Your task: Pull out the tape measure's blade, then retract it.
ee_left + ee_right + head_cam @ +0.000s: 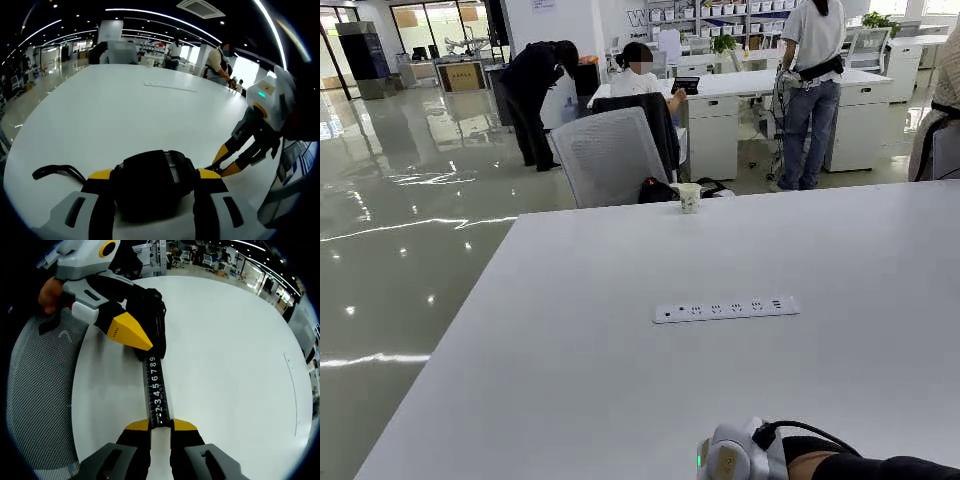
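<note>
While the left gripper (155, 176) is clamped on the tape measure (150, 192), its yellow-tipped jaws pressed against either side of the black case, the case sits low over the white table (125, 110) close to the table's near edge. Whether it touches the surface cannot be told. A black wrist strap (55, 171) loops out from the case to one side in the left gripper view.

The right gripper (159, 426) is pinched shut on the free end of the blade (155, 385). The blade runs straight from between its jaws to the mouth of the case — a short exposed stretch, with the numerals 2 to 9 readable along it. The two grippers are near each other, and the right one's yellow tips come into the left gripper view from the right, just beside the case. A grey mesh chair (40, 390) stands against the table edge beside the left gripper.

Farther along the table a white power strip (725, 309) lies flat, well apart from the tape measure, and a paper cup (689, 197) stands at the far edge — beyond it, people (812, 90) are at other desks
</note>
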A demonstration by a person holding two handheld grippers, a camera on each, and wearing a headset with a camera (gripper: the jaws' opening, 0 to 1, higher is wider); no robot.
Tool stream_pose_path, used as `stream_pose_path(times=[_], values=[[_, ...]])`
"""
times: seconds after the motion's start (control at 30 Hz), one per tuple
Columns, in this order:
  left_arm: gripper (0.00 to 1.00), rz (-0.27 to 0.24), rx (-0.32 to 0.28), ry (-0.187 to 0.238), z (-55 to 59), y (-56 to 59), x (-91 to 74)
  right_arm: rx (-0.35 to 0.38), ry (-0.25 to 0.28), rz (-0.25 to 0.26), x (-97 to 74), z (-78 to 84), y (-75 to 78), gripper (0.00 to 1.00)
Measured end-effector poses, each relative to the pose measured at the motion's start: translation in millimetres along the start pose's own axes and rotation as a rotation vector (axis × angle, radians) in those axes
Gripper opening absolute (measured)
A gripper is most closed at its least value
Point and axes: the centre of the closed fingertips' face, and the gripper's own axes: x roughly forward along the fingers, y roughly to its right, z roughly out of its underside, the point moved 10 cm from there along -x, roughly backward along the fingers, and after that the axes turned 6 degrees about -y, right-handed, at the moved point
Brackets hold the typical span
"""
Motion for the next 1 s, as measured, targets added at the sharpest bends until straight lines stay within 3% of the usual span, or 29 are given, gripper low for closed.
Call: stream_pose_path(times=[1.0], values=[[0.58,0.001,0.000,-0.007,-0.2,-0.1,-0.9,0.005,0.007,-0.005,3.4,-11.8,-1.8,0.11]])
